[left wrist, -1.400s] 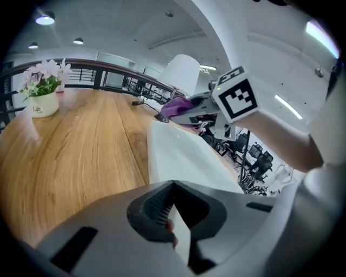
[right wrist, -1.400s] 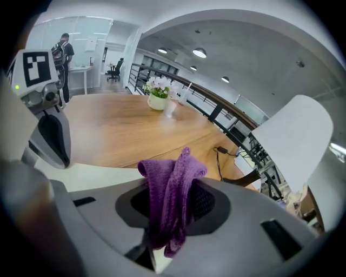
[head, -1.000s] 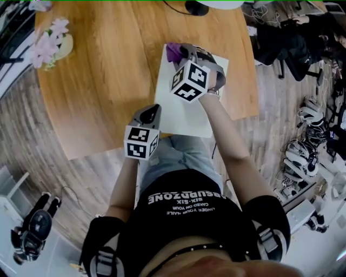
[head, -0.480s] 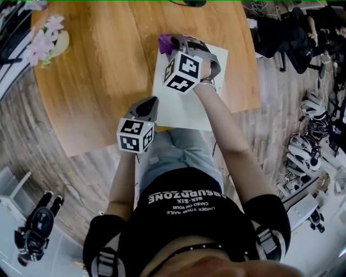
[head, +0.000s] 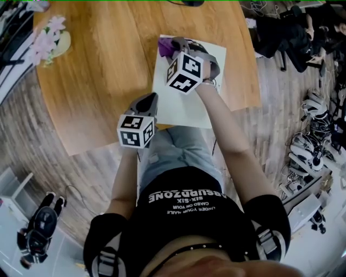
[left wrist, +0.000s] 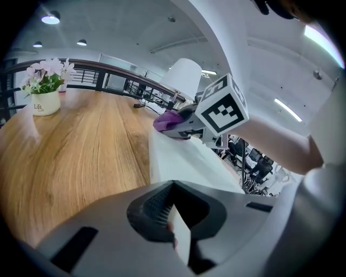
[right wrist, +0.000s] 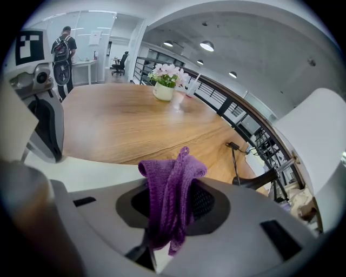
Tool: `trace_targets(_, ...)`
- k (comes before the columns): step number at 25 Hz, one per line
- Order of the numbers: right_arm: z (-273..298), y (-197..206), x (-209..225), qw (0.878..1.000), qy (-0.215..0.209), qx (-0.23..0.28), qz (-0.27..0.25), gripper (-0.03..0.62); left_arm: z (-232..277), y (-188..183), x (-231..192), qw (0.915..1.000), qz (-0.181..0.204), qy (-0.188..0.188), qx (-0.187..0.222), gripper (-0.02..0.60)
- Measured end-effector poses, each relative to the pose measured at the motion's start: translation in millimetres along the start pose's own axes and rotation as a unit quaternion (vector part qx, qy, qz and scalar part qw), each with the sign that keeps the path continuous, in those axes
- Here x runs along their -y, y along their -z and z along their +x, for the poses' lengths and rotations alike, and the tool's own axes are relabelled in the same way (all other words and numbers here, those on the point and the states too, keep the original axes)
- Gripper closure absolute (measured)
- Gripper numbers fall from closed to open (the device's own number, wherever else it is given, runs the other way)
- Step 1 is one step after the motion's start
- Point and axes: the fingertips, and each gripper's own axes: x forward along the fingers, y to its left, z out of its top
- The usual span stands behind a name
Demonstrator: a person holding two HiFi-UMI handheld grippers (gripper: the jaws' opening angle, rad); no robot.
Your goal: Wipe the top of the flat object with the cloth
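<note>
A flat white board (head: pixel 186 103) lies on the wooden table (head: pixel 102 76), overhanging its near edge. My right gripper (head: pixel 174 47) is shut on a purple cloth (head: pixel 165 45) and holds it down at the board's far left corner. In the right gripper view the cloth (right wrist: pixel 170 189) bunches up between the jaws over the board (right wrist: pixel 86 173). My left gripper (head: pixel 150 100) sits at the board's near left corner. Its jaws are closed on the board's thin edge (left wrist: pixel 181 244) in the left gripper view, where the cloth (left wrist: pixel 167 121) shows farther along the board (left wrist: pixel 184 159).
A white pot of pink flowers (head: pixel 50 42) stands at the table's far left. A black cable and device (head: pixel 189 2) lie at the far edge. Chairs and gear crowd the floor to the right (head: pixel 308 146). A person with a backpack (right wrist: pixel 62 51) stands far off.
My right gripper has slid the cloth a little left and away, toward the board's far left corner. The left gripper has kept its hold on the board's near edge.
</note>
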Motion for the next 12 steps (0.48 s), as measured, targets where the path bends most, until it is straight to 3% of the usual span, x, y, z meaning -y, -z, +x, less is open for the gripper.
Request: trace_targets(12, -9.0, 0.1, -20.1, 1.0, -0.017, -0.003, 0.01, 0.48, -1.7, 0.5, -4.4, 1.0, -0.005, 0.001, 0.005, 0.566)
